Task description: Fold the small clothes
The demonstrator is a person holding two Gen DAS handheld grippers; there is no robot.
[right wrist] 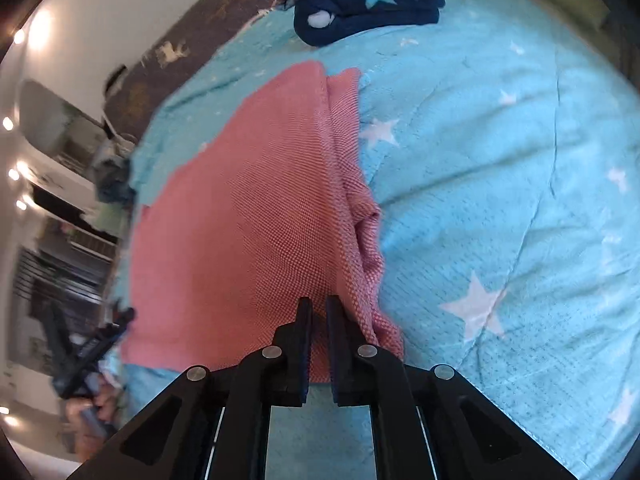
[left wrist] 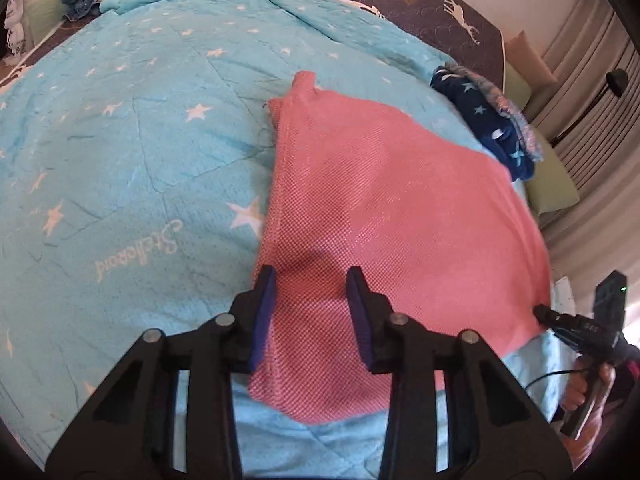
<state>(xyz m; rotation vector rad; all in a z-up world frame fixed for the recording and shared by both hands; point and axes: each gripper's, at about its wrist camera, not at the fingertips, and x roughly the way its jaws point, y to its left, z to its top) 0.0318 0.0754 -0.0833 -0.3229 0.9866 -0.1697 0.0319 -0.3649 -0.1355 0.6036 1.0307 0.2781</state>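
**Pink cloth spread on the star blanket**

The left gripper (left wrist: 310,276) hovers over the near edge of the pink mesh garment (left wrist: 384,200), fingers spread wide and holding nothing. The garment lies flat on the turquoise star blanket (left wrist: 132,160), a navy star-print garment (left wrist: 488,120) beyond it. The right gripper (right wrist: 319,306) has its fingers nearly closed, pinching the garment's near fold

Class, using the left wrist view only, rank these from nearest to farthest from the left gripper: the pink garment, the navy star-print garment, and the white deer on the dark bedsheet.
1. Pink garment: directly under the left gripper, between its open fingers.
2. Navy star-print garment: beyond the pink one, upper right.
3. White deer: farthest, on the dark bedsheet at the top right.
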